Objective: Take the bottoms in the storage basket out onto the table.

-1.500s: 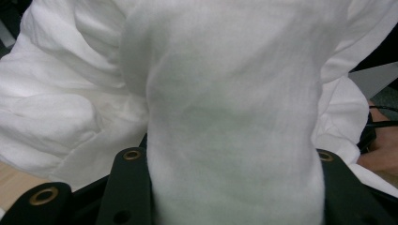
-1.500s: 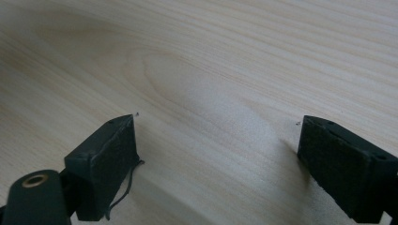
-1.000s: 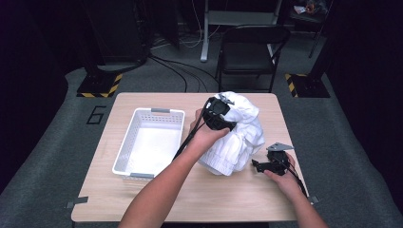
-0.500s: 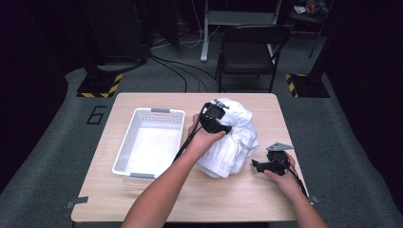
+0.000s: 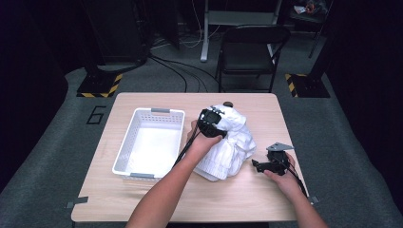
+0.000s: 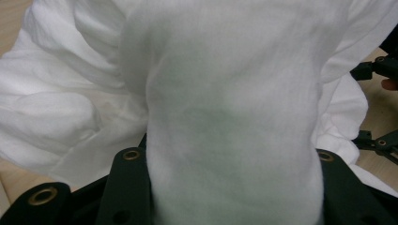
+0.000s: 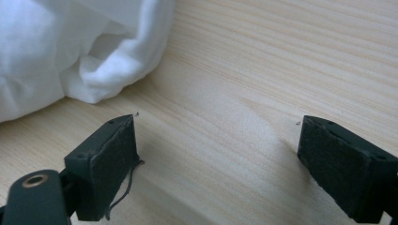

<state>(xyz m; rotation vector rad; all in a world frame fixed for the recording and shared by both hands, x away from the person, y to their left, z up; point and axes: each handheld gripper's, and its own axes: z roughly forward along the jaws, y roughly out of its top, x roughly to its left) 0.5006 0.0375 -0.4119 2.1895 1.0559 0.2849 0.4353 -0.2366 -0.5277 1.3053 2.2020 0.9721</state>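
A: Starting left of the white garment, what is there?

B: A white plastic basket [image 5: 149, 142] sits on the wooden table [image 5: 266, 199], just left of the garment and empty, its long axis running away from the person.

A: And the white garment [image 5: 228, 145] itself?

B: It lies bunched near the table's middle. The left gripper [image 5: 210, 124] is at its upper left part, its 2 jaws clamped on a thick fold of the cloth [image 6: 234, 122].

A: To the garment's right?

B: The right gripper [image 5: 259, 166] rests low just beside the garment's right edge, jaws spread wide over bare wood, grasping nothing.

A: So which way must the cloth go?

B: Likely leftward: the basket lies left of the held fold, and the left hand is the nearer 1.
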